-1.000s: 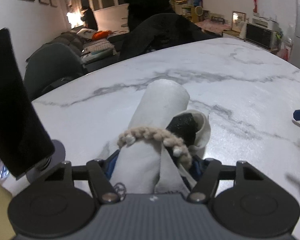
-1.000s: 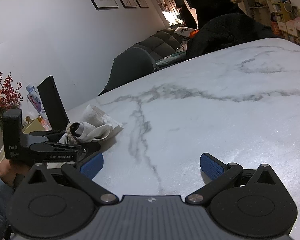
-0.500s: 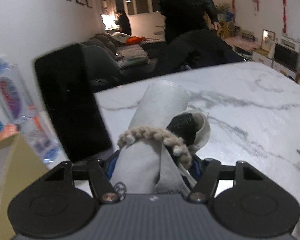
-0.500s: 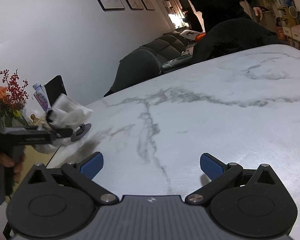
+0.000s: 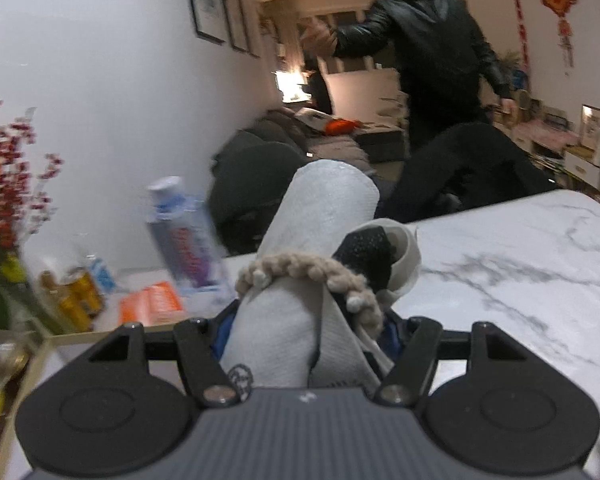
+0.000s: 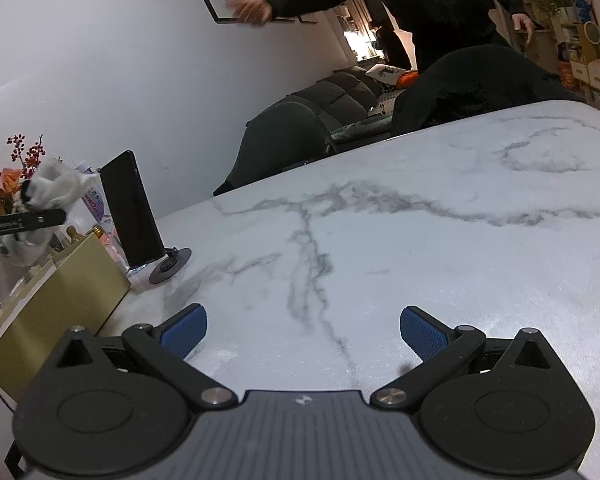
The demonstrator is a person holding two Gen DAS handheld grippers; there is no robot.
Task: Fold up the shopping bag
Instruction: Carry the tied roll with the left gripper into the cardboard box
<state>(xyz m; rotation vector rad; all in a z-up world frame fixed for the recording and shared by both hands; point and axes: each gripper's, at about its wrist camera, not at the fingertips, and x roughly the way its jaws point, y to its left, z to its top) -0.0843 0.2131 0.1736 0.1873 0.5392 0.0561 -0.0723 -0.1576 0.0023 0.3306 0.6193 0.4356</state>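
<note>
Left gripper (image 5: 306, 330) clamping rolled shopping bag (image 5: 312, 248) aloft beside gold box (image 6: 60, 300); right gripper (image 6: 302, 330) idling wide, empty. Folding seemingly complete; next: stowing bundle.

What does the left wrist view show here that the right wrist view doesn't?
Left wrist only: the knitted cord wrapped around the rolled shopping bag, seen close up in the left gripper.
Right wrist only: the open, empty right gripper, the black phone on its stand, the gold box.
Both: the marble table, the bag, the standing person.
</note>
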